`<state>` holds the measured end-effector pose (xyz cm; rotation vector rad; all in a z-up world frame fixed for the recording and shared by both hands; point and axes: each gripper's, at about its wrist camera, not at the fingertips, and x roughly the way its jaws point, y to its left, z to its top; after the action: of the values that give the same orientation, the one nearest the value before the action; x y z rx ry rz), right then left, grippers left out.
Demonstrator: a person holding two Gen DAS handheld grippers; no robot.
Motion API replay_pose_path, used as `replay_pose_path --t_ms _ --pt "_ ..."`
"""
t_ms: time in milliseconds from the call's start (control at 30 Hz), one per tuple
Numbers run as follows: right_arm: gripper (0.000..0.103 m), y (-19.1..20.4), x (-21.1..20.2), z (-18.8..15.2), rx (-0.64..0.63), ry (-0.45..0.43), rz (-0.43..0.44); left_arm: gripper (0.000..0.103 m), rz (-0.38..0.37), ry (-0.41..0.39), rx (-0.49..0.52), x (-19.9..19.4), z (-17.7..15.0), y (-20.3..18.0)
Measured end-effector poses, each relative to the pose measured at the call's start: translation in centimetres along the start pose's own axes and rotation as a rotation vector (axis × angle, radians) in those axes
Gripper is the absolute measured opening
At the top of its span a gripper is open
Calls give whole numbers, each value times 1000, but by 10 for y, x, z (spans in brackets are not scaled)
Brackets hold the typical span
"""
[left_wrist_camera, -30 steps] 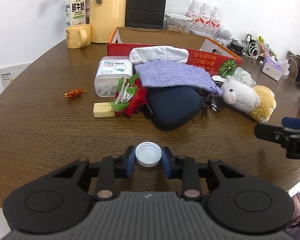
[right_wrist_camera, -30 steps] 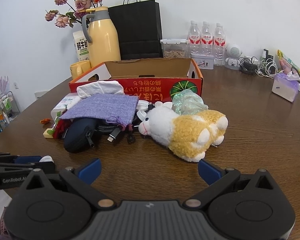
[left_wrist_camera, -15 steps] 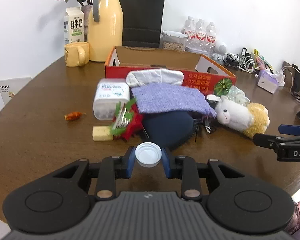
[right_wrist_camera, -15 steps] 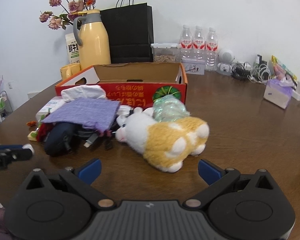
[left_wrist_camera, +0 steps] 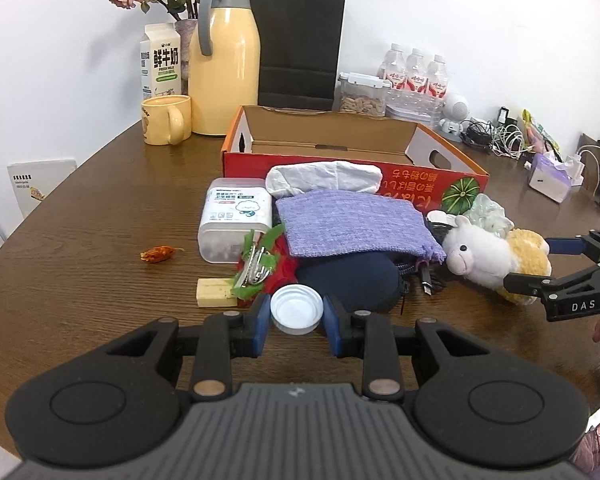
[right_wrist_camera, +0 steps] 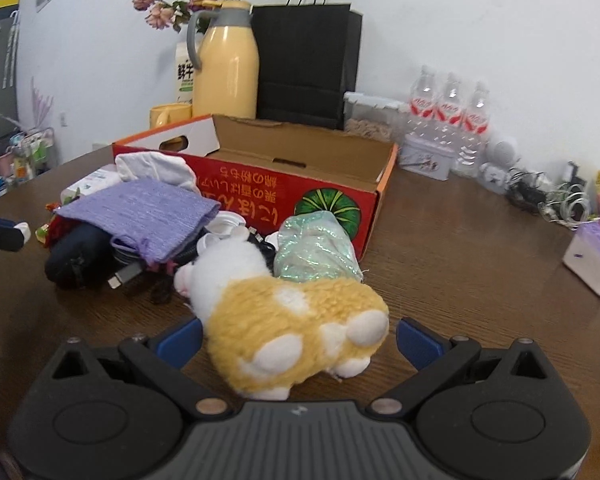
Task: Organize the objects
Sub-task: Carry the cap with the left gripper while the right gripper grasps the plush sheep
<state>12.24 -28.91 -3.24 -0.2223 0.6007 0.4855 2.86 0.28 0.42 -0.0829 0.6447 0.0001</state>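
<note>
My left gripper (left_wrist_camera: 296, 316) is shut on a white round cap (left_wrist_camera: 297, 309) and holds it above the table, in front of a pile of objects. The pile holds a purple knitted pouch (left_wrist_camera: 348, 226), a dark blue case (left_wrist_camera: 352, 278), a cotton swab box (left_wrist_camera: 236, 216) and a white cloth (left_wrist_camera: 324, 176). An open red cardboard box (left_wrist_camera: 352, 160) stands behind it. My right gripper (right_wrist_camera: 298, 338) is open, its fingers on either side of a yellow and white plush sheep (right_wrist_camera: 296, 324) lying on the table.
A yellow eraser block (left_wrist_camera: 214, 293) and an orange wrapper (left_wrist_camera: 158, 254) lie left of the pile. A yellow mug (left_wrist_camera: 166, 119), thermos (left_wrist_camera: 224, 76), milk carton (left_wrist_camera: 160, 62), black bag (left_wrist_camera: 298, 46), water bottles (left_wrist_camera: 416, 74) and cables (left_wrist_camera: 496, 142) line the back. A tissue pack (right_wrist_camera: 592, 256) lies at right.
My left gripper rose and moved toward the pile with the cap in it. My right gripper moved forward until its open fingers straddle the plush sheep.
</note>
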Motion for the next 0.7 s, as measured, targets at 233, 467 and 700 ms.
replay_pose_path --t_ms 233,467,700 --pt "103 -13 15 2 19 -9 89 29 3 8 0 1 1 0" --pt "99 -11 12 1 32 -17 81 29 -4 -2 -2 -5 0 1" --pt "92 0 -7 -6 40 -38 44 29 -14 -21 -11 -12 -1 5"
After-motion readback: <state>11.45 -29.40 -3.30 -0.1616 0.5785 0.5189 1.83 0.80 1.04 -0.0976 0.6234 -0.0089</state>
